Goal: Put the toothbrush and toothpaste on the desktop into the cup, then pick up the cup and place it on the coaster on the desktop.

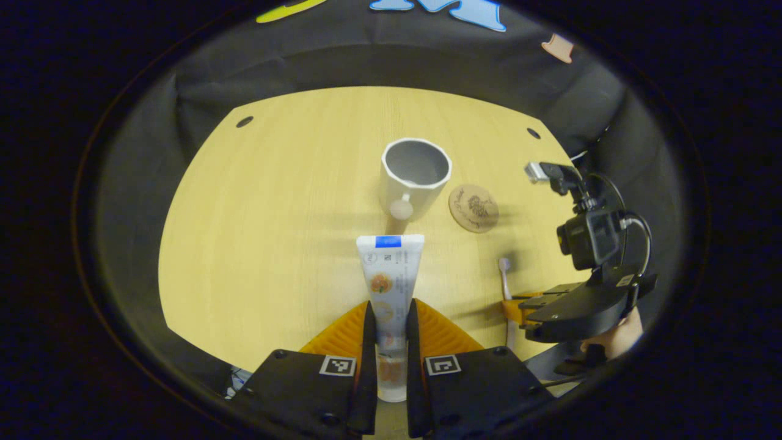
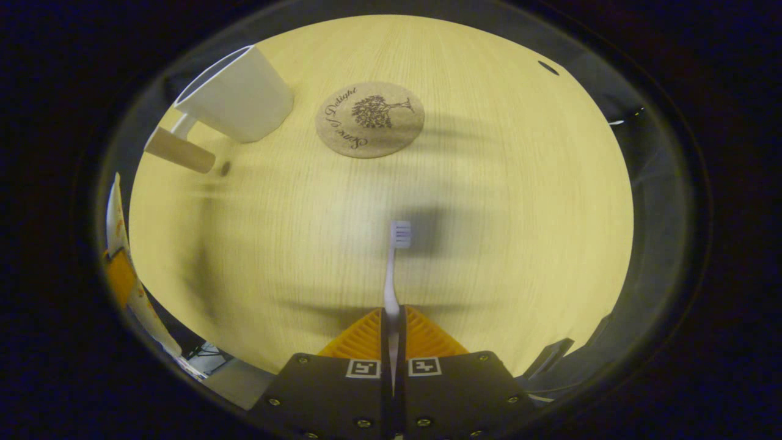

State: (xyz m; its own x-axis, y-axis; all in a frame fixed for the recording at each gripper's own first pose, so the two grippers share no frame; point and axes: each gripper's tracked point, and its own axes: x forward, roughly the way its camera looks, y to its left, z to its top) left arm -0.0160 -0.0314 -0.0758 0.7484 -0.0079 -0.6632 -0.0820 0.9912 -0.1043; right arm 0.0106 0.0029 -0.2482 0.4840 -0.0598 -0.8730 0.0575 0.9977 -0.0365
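Desktop (image 1: 275, 214); toothpaste (image 1: 391, 275), toothbrush (image 2: 394, 269) gripped.

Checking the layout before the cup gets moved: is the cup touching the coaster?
Apart. The right gripper view shows bare desktop between the cup and the coaster.

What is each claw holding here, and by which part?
Left claw grips the toothpaste tube near its cap end. Right claw grips the toothbrush by its handle, with the bristle head pointing forward.
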